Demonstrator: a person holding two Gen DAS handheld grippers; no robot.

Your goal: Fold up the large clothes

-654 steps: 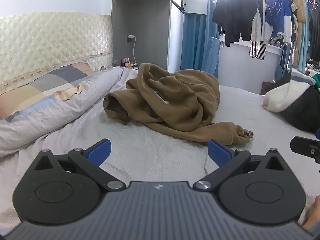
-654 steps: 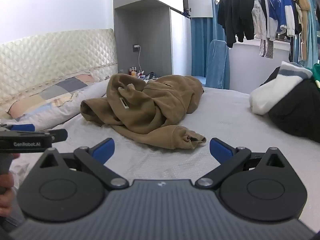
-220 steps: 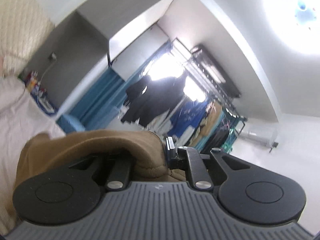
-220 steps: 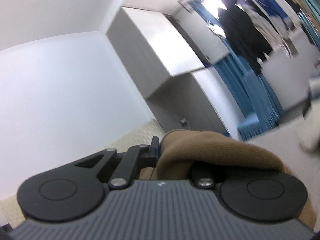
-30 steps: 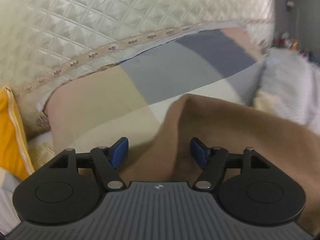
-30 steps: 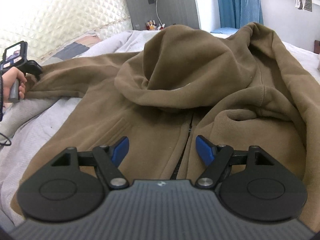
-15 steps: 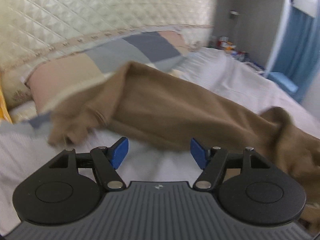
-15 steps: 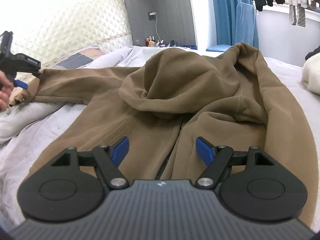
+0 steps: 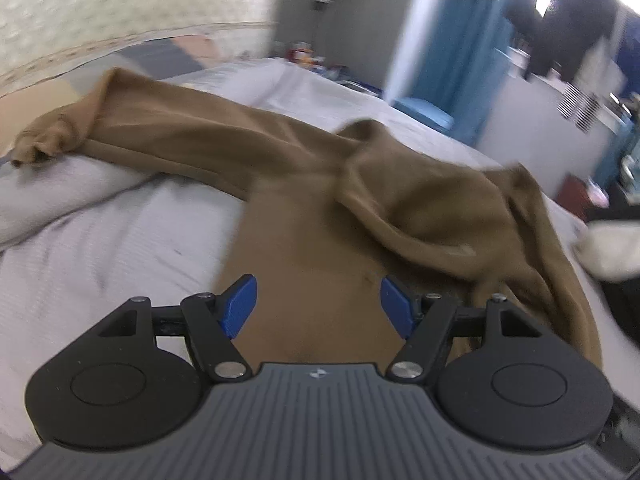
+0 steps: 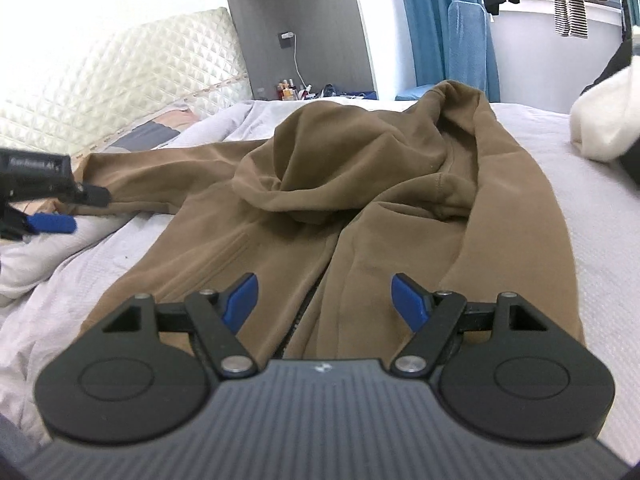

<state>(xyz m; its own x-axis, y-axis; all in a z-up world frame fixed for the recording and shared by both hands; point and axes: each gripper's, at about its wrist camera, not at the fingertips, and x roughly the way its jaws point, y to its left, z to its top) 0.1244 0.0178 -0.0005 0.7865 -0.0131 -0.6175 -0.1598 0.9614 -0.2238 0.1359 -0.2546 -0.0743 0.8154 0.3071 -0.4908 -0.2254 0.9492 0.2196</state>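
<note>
Hoodie (image 10: 360, 200), brown, lies spread on the bed (image 10: 592, 240), one sleeve (image 9: 160, 128) stretched left over bedding; its cuff shows only in the left view. Left gripper (image 9: 318, 306) and right gripper (image 10: 324, 300) hover spread, empty; only the right view shows the zipper (image 10: 304, 304).

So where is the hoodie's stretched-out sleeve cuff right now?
In the left wrist view the sleeve cuff lies at far left, on the grey bedding by the patchwork pillow below the quilted headboard, well away from the hood.
</note>
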